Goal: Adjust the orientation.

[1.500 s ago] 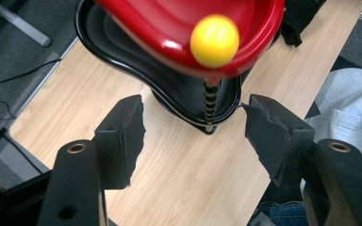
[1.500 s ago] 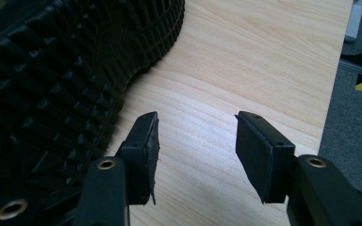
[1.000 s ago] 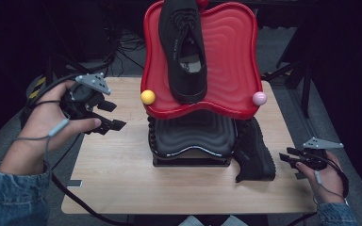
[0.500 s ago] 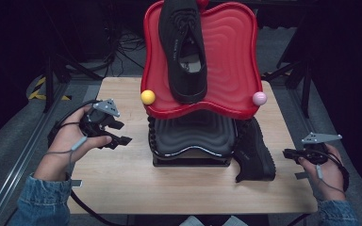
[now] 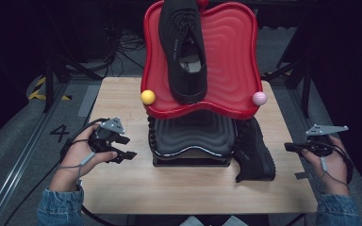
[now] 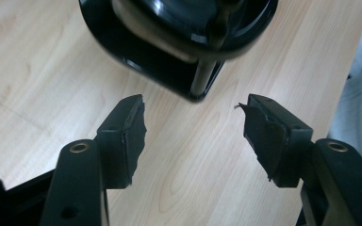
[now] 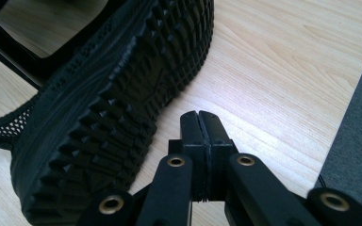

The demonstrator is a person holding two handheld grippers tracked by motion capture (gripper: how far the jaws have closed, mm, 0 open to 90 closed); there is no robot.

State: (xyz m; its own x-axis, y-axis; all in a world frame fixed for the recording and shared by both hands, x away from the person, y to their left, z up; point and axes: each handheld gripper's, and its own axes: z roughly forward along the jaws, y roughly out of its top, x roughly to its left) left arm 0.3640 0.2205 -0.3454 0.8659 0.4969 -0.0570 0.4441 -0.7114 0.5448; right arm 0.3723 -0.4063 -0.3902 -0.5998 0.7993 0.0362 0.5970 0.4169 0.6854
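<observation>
Dark floor lies all around the wooden worktop (image 5: 122, 108); the left tongs (image 5: 122, 148) have dropped low beside the black stand (image 5: 191, 141), wide open and empty; the right tongs (image 5: 294, 147) have slid out past the worktop edge, closed on nothing; no grab looks begun; one black shoe (image 5: 184, 47) sits on the red tray (image 5: 226, 61); another shoe (image 5: 254, 150) lies on its side, bumpy sole out, touching the stand.
</observation>
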